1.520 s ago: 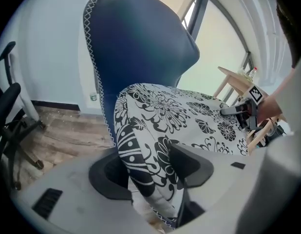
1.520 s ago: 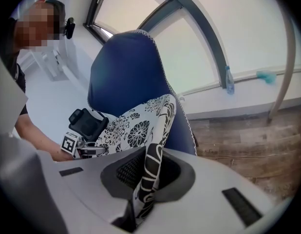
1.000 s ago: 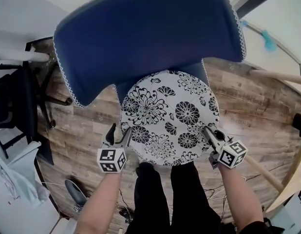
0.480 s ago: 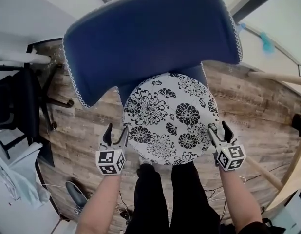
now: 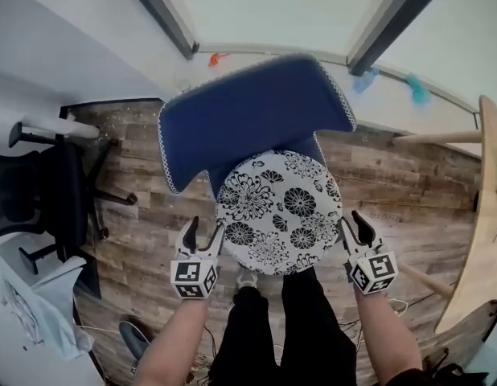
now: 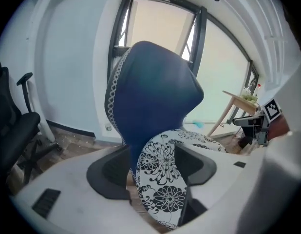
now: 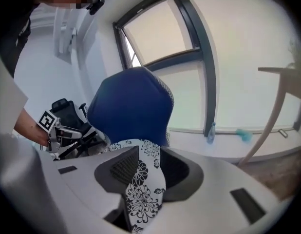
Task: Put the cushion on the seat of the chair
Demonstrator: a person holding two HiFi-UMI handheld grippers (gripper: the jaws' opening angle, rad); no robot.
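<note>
The cushion (image 5: 279, 211) is round and flat, white with a bold black print of large, many-petalled flowers. It lies level on the seat (image 5: 316, 146) of the chair (image 5: 248, 127), pattern side up, and covers nearly all of it. Only narrow slivers of blue seat show at the cushion's rear edge, where it meets the foot of the backrest (image 5: 256, 111). The cushion's rear rim touches that backrest. The chair is upholstered in deep blue. Its tall backrest widens toward the top and is edged all round with a white zigzag trim. It stands upright on a wood-plank floor (image 5: 144, 207), and the cushion's front rim hides the front of the seat.
</note>
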